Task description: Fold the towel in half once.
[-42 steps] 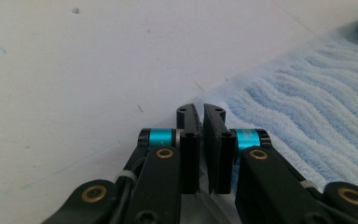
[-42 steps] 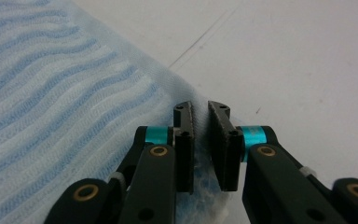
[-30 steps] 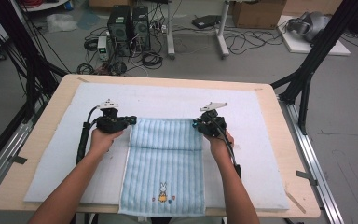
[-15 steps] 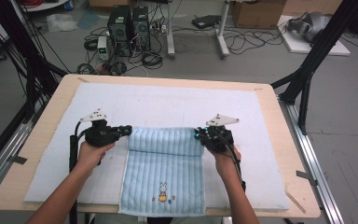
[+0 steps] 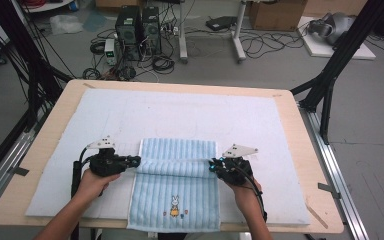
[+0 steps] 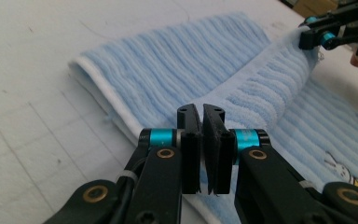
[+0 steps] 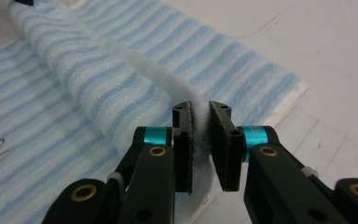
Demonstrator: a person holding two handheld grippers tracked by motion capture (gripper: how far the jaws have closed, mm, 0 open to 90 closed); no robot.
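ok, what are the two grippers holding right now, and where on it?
Both hold the light blue striped terry towel: left gripper shut on its folded-over edge at one side, right gripper on the same edge at the opposite side.

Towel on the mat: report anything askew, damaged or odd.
Nothing stands out. The blue striped towel lies square on the white mat, its far edge drawn evenly toward the person, pinched by the left gripper and right gripper. No tears or stains.
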